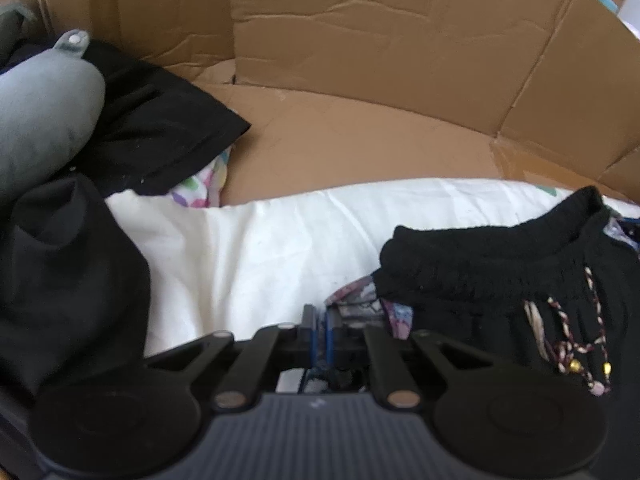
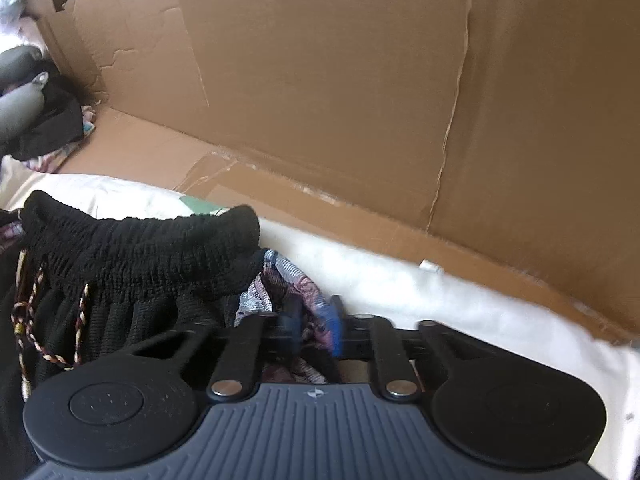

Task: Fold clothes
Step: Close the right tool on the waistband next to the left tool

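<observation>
Left claw (image 1: 320,320) nearly closed, pinching patterned fabric at one end of the black skirt (image 1: 500,280). Right claw (image 2: 314,326) nipping the other end. Elastic waistband stretched side to side between them, facing away, over white sheet (image 1: 260,248). Cardboard wall (image 2: 320,80) behind.

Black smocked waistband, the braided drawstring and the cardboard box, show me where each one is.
Black smocked waistband (image 2: 140,248): right wrist view, middle of the gathered elastic band.
Braided drawstring (image 1: 592,300): left wrist view, upper stretch of the twisted cord.
Cardboard box (image 2: 320,80): right wrist view, bare inner wall.
</observation>
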`<state>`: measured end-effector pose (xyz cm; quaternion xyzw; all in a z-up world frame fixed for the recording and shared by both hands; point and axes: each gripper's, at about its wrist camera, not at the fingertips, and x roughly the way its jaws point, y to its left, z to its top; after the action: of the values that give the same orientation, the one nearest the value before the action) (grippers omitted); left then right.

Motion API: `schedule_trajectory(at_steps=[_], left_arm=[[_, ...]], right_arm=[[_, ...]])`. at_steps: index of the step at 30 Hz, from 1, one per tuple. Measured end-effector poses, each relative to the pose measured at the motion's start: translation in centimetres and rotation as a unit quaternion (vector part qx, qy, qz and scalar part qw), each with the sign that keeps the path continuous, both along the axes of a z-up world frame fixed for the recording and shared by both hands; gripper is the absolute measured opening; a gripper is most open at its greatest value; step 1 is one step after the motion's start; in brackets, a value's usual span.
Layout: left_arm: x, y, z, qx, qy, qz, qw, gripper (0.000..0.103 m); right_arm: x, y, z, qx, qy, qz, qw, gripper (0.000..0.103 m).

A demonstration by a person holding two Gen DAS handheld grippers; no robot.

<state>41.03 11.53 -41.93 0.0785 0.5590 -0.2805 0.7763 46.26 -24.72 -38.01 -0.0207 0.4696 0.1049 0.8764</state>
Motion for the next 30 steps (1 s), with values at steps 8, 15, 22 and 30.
schedule_trajectory(at_steps=[8, 15, 22, 30], left_arm=[[0.0, 0.5, 1.0, -0.004, -0.001, 0.000, 1.0000, 0.013], [-0.4, 0.8, 4.1, -0.026, -0.034, -0.004, 0.9991, 0.016], [-1.8, -1.6, 2.6, -0.028, -0.017, -0.028, 0.9991, 0.017], [-3.1, -4.1, 0.8, -0.032, 0.003, -0.048, 0.9983, 0.020]], right_arm=[[-0.5, -1.6, 1.6, 0.050, -0.009, -0.015, 0.999, 0.011], [-1.6, -0.8, 3.6, 0.060, -0.046, 0.008, 0.997, 0.012], [-1.6, 2.2, 3.1, 0.055, -0.026, 0.053, 0.997, 0.021], [-1.5, 4.2, 0.1, 0.019, -0.002, 0.059, 0.998, 0.043]])
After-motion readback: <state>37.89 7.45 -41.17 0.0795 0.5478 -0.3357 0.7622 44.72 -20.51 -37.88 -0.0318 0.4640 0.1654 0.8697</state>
